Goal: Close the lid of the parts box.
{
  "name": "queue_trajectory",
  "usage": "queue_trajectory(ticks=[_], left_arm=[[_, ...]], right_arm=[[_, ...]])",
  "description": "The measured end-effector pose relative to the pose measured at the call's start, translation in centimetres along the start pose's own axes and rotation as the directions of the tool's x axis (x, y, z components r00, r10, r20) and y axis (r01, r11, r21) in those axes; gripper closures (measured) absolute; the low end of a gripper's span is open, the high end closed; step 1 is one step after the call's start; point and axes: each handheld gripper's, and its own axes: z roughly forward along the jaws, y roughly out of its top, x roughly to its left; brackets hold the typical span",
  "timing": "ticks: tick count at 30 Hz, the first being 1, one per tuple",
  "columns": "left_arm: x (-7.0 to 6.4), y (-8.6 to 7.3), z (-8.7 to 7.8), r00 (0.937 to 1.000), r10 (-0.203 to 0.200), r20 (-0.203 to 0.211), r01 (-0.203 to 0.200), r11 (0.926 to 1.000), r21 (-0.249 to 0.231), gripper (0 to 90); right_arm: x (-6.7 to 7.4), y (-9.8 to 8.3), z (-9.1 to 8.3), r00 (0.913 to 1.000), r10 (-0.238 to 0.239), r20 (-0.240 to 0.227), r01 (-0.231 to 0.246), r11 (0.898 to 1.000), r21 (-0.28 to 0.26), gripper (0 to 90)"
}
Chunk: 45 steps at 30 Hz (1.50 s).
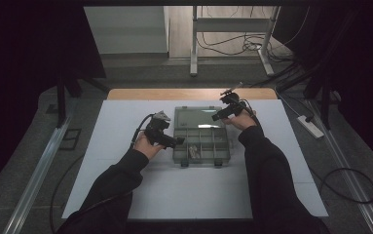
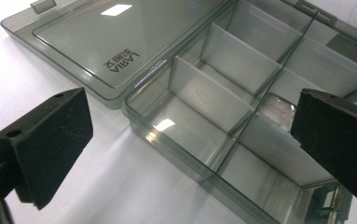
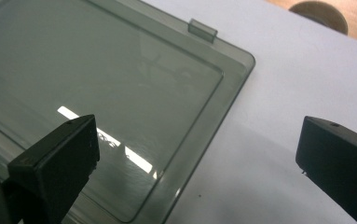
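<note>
The clear box [image 1: 201,144] sits in the middle of the white table [image 1: 125,195], long side left to right, lid [image 1: 196,118] flat behind. Left gripper [image 1: 180,142] and right gripper [image 1: 215,117] both have jaws wide apart, holding nothing.

Both forearms are stretched forward, with the left gripper [image 1: 180,142] and right gripper [image 1: 215,117] seemingly held wide open.

We log: dim, dark-edged high view; overhead glare on lid [image 3: 101,93]; near jaws soft, slightly blurred.
</note>
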Motion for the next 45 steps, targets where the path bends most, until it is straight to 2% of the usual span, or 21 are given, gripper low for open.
queue_trajectory(ticks=[6, 9, 10, 11, 14, 19, 25, 27, 30, 31, 33, 35, 36, 37, 38, 39, 40, 43, 44, 45], left_arm=[[0.13, -0.21, 0.09, 1.0000, 0.001, -0.001, -0.001, 1.0000, 0.010, 0.0], [0.11, -0.20, 0.14, 1.0000, 0.005, 0.002, -0.005, 0.9999, 0.014, 0.0], [0.11, -0.20, 0.14, 1.0000, 0.005, 0.002, -0.005, 0.9999, 0.014, 0.0], [0.09, -0.17, 0.18, 1.0000, 0.006, 0.005, -0.006, 0.9998, 0.017, 0.0], [0.05, -0.14, 0.19, 0.9999, 0.009, 0.007, -0.010, 0.9998, 0.019, 0.0], [0.01, -0.10, 0.13, 0.9998, 0.016, 0.007, -0.016, 0.9996, 0.024, 0.0], [0.15, -0.12, -0.02, 0.9999, 0.014, 0.006, -0.014, 0.9997, 0.023, 0.0], [0.17, -0.12, -0.05, 0.9999, 0.014, 0.005, -0.014, 0.9996, 0.023, 0.0], [0.16, -0.12, -0.01, 0.9998, 0.018, 0.007, -0.018, 0.9994, 0.028, 0.0], [0.16, -0.12, -0.01, 0.9998, 0.018, 0.007, -0.018, 0.9994, 0.028, 0.0], [0.12, -0.13, 0.03, 0.9998, 0.019, 0.007, -0.020, 0.9993, 0.030, 0.0], [0.10, -0.12, 0.04, 0.9998, 0.021, 0.006, -0.022, 0.9992, 0.033, 0.0], [0.06, -0.11, 0.06, 0.9997, 0.022, 0.004, -0.022, 0.9992, 0.034, 0.0], [0.06, -0.11, 0.06, 0.9997, 0.022, 0.004, -0.022, 0.9992, 0.034, 0.0], [0.06, -0.11, 0.06, 0.9997, 0.022, 0.003, -0.023, 0.9991, 0.035, 0.0], [0.06, -0.11, 0.06, 0.9997, 0.022, 0.003, -0.023, 0.9991, 0.035, 0.0], [0.10, -0.08, 0.06, 0.9998, 0.021, 0.001, -0.021, 0.9991, 0.038, 0.0], [0.17, 0.00, -0.01, 0.9999, 0.016, -0.006, -0.015, 0.9992, 0.037, 0.0], [0.17, 0.00, -0.01, 0.9999, 0.016, -0.006, -0.015, 0.9992, 0.037, 0.0], [0.22, 0.05, -0.04, 0.9999, 0.014, -0.009, -0.013, 0.9992, 0.037, 0.0]], right_arm=[[0.07, -0.12, 0.20, 0.9998, -0.012, 0.013, 0.012, 1.000, 0.026, 2.0], [0.07, -0.10, 0.03, 0.9985, -0.023, 0.049, 0.022, 0.999, 0.038, 9.4], [0.07, -0.10, 0.03, 0.9985, -0.023, 0.049, 0.022, 0.999, 0.038, 9.4], [0.14, -0.13, 0.02, 0.9972, -0.042, 0.062, 0.039, 0.998, 0.046, 14.2], [0.19, -0.16, 0.04, 0.9959, -0.052, 0.074, 0.047, 0.997, 0.059, 19.6], [0.31, 0.00, -0.24, 0.9975, -0.026, 0.066, 0.021, 0.997, 0.071, 39.4], [0.25, 0.09, -0.34, 0.9976, 0.033, 0.062, -0.039, 0.994, 0.100, 59.0], [0.17, 0.12, -0.36, 0.9975, 0.055, 0.044, -0.060, 0.993, 0.106, 63.4], [0.22, 0.25, -0.28, 0.9931, 0.107, 0.048, -0.112, 0.988, 0.108, 71.4], [0.22, 0.25, -0.28, 0.9931, 0.107, 0.048, -0.112, 0.988, 0.108, 71.4], [0.25, 0.33, -0.22, 0.9857, 0.162, 0.047, -0.166, 0.980, 0.109, 76.5], [0.36, 0.42, -0.17, 0.9776, 0.198, 0.072, -0.205, 0.973, 0.108, 80.7], [0.41, 0.52, -0.15, 0.9670, 0.240, 0.084, -0.249, 0.962, 0.109, 82.5], [0.41, 0.52, -0.15, 0.9670, 0.240, 0.084, -0.249, 0.962, 0.109, 82.5], [0.52, 0.61, -0.14, 0.9607, 0.260, 0.096, -0.270, 0.956, 0.112, 83.9], [0.52, 0.61, -0.14, 0.9607, 0.260, 0.096, -0.270, 0.956, 0.112, 83.9], [0.72, 0.74, -0.12, 0.9519, 0.283, 0.117, -0.296, 0.948, 0.113, 85.1], [0.88, 0.81, -0.10, 0.9428, 0.311, 0.120, -0.323, 0.940, 0.105, 86.9], [0.88, 0.81, -0.10, 0.9428, 0.311, 0.120, -0.323, 0.940, 0.105, 86.9], [0.93, 0.83, -0.10, 0.9375, 0.327, 0.118, -0.339, 0.936, 0.097, 87.7]])
